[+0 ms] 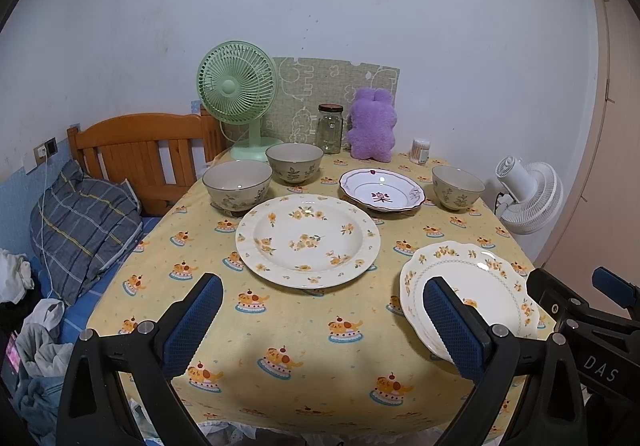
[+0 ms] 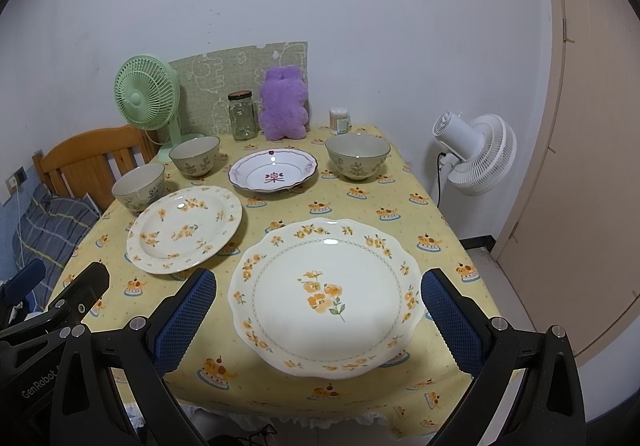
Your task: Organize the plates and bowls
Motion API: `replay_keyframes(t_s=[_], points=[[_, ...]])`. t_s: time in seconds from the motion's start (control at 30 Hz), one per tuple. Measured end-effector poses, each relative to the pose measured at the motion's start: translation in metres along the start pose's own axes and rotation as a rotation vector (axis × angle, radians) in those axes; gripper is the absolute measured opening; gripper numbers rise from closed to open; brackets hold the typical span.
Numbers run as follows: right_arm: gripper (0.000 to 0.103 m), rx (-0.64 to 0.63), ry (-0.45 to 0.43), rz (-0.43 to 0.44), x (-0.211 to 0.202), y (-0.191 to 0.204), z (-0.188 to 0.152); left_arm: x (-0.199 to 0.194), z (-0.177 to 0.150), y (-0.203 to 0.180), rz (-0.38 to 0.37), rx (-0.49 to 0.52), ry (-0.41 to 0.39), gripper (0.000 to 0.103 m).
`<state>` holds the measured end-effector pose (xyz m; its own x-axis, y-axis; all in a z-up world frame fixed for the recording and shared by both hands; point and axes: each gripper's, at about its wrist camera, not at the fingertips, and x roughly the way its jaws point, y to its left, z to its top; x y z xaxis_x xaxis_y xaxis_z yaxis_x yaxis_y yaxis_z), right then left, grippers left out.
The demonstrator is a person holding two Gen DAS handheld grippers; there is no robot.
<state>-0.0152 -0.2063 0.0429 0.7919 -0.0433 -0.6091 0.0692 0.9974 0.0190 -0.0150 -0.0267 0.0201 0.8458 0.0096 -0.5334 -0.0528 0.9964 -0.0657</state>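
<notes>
Both grippers hover at the near table edge, jaws spread wide, nothing held. Right gripper [image 2: 318, 308] faces the scalloped plate [image 2: 326, 296] at the front right; left gripper [image 1: 322, 320] faces the round floral plate [image 1: 308, 240] at centre. Beyond: purple-trimmed dish [image 1: 382, 190]. Three bowls: two at the back left [image 1: 237, 181] [image 1: 294, 161], one at the back right [image 1: 458, 185]. All sit apart on the yellow tablecloth [image 1: 280, 326]. Ware looks glazed ceramic: stiff, slick, breakable, fairly heavy. Judgement: pinch each plate at its rim, where the pads can close above and below the edge; take bowls by the wall.
</notes>
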Motion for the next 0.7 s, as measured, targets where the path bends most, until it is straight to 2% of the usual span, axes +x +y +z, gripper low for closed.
replay_keyframes(t_s=[0.43, 0.7], points=[[0.103, 0.019, 0.006, -0.007, 0.019, 0.005, 0.013, 0.024, 0.013, 0.006, -0.025, 0.018, 0.017, 0.1], [0.097, 0.03, 0.026, -0.046, 0.048, 0.018, 0.031, 0.066, 0.039, 0.009, -0.078, 0.074, 0.049, 0.093]])
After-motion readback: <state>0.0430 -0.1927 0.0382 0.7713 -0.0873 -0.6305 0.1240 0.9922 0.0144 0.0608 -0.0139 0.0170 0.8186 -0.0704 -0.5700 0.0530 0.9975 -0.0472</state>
